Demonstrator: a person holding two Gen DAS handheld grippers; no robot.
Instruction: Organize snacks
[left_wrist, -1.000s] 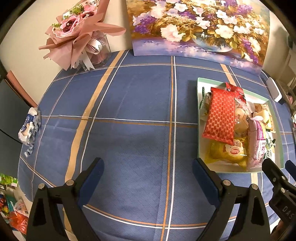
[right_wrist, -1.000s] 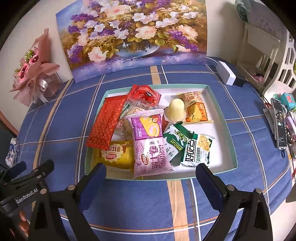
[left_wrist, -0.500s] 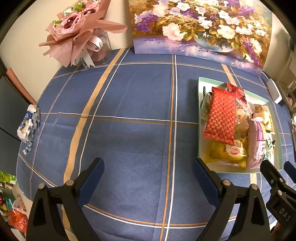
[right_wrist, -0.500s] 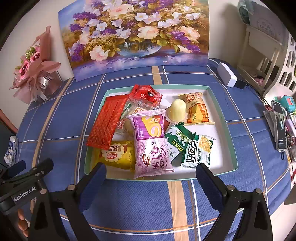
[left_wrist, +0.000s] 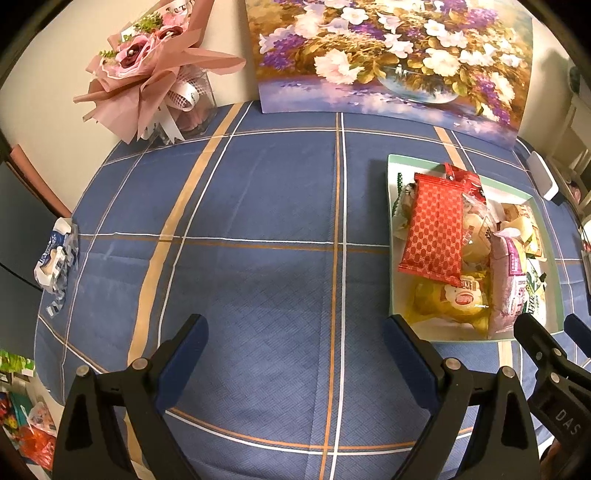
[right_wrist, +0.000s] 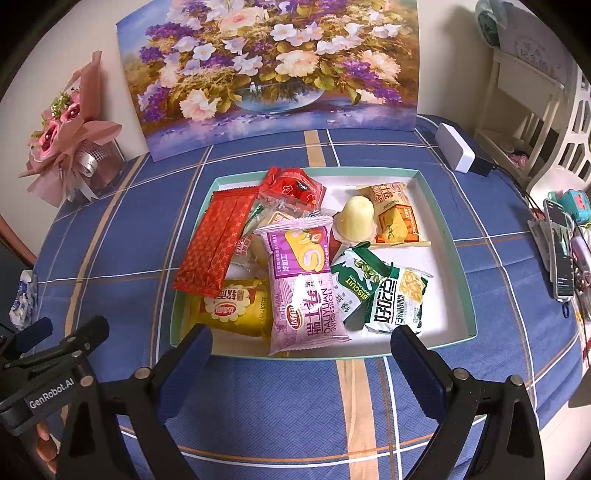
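Your left gripper (left_wrist: 295, 350) hovers over the bare table (left_wrist: 258, 206), jaws spread wide. Your right gripper (right_wrist: 301, 354), also gaping and empty, faces the snack tray (right_wrist: 448, 236).

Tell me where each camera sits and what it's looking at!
Left wrist: rides the left gripper, looking along its open fingers over bare blue tablecloth; the snack tray lies at right, with the right gripper poking in.
Right wrist: rides the right gripper, facing the snack tray head-on; the left gripper shows lower left.
Shared: tray, red patterned packet, flower painting, pink bouquet.
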